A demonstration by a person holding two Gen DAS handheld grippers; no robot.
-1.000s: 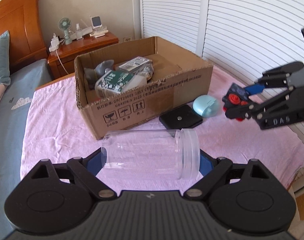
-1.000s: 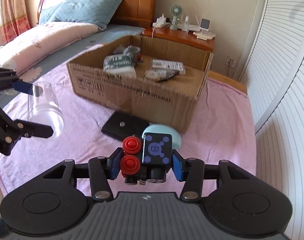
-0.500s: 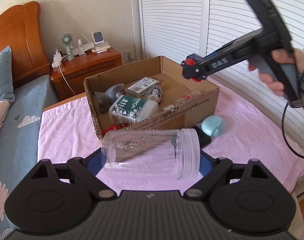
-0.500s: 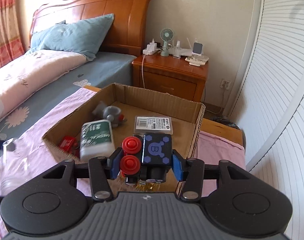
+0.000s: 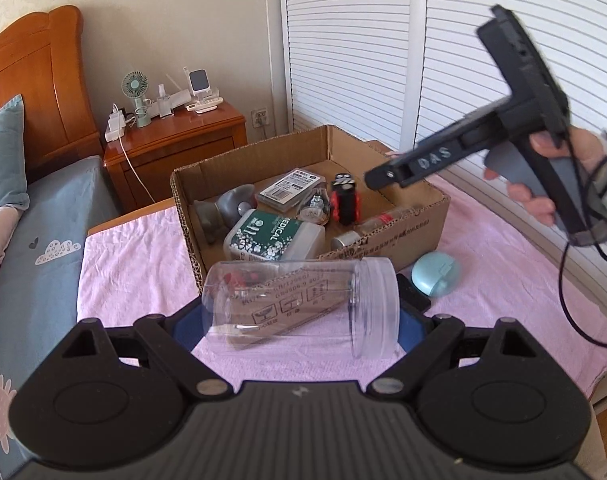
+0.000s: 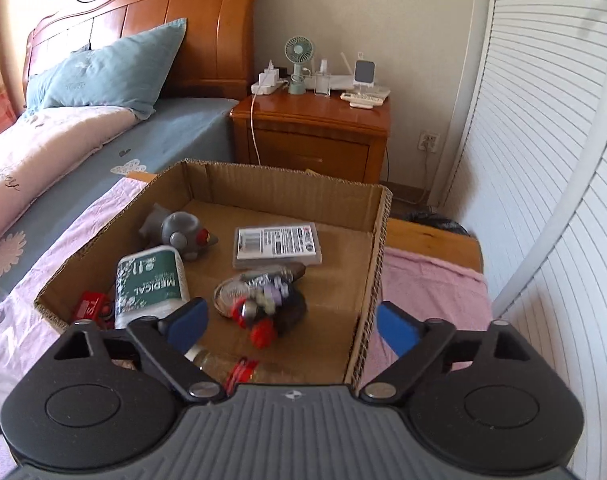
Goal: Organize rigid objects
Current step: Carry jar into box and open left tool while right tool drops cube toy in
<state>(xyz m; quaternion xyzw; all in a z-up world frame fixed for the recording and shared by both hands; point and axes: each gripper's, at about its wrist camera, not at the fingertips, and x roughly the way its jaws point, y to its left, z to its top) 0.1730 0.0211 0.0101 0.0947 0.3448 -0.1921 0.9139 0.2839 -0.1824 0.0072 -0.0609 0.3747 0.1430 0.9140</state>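
My left gripper (image 5: 303, 320) is shut on a clear plastic jar (image 5: 299, 306), held sideways just in front of the cardboard box (image 5: 403, 232). My right gripper (image 6: 291, 320) is open and empty above the box (image 6: 377, 248); it also shows in the left wrist view (image 5: 377, 180). The black toy with red wheels (image 5: 343, 200) lies inside the box, blurred in the right wrist view (image 6: 263, 312). The box also holds a green-and-white medical container (image 6: 151, 284), a grey figure (image 6: 179, 232), a labelled flat case (image 6: 277, 246) and a small bottle (image 5: 371, 226).
A pale blue round case (image 5: 435, 274) and a black flat pad (image 5: 413, 298) lie on the pink cloth (image 5: 131, 264) right of the box. A wooden nightstand (image 6: 311, 136) with a fan stands behind. The bed (image 6: 63, 152) is left, louvred doors (image 6: 551, 160) right.
My right gripper moved over the box, opened and let go of the black toy, which now lies inside the box. My left gripper rose a little with the jar.
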